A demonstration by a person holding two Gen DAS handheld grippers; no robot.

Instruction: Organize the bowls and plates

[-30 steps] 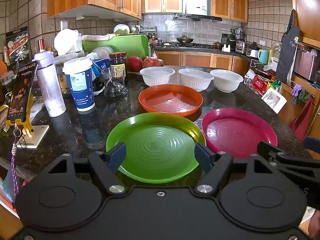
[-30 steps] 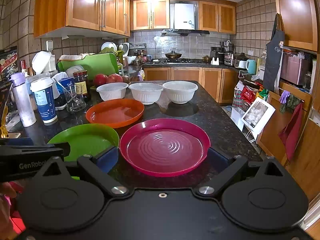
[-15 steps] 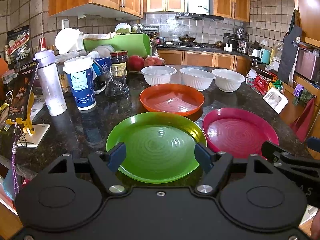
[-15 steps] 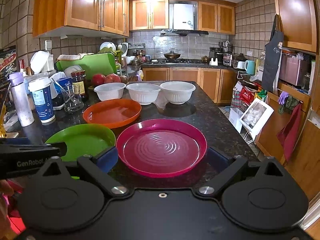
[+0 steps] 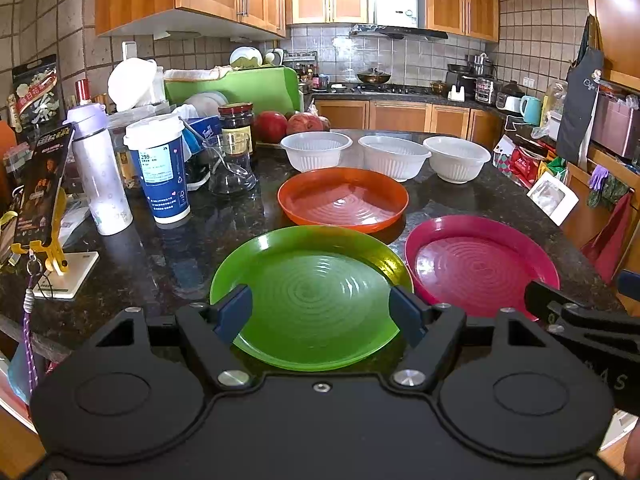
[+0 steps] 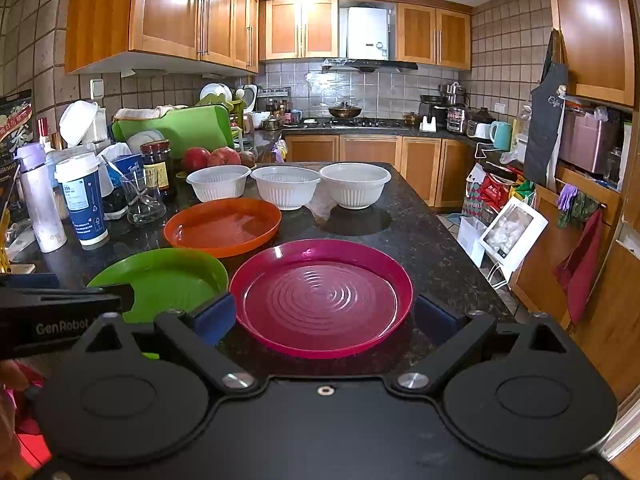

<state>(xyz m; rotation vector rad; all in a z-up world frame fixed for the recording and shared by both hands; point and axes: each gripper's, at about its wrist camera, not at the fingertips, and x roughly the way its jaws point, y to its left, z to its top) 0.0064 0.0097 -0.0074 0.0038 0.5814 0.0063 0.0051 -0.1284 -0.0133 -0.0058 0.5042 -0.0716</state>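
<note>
Both claws are easing a little closer to the plates than a second ago, and nothing on the table (image 5: pixel 168 256) has been moved, so the sorting is not yet begun. The left claw (image 5: pixel 322 314) is hovering wide apart over the near rim of the green plate (image 5: pixel 310 296), gripping nothing. The right claw (image 6: pixel 324 316) is likewise standing apart, framing the magenta plate (image 6: pixel 320 296), which is lying just right of the green plate. The orange plate (image 5: pixel 342 198) is sitting just behind the green plate, and the three white bowls (image 5: pixel 386 156) are lined up beyond that. Judging by this, a first grasp on a plate rim is coming next
</note>
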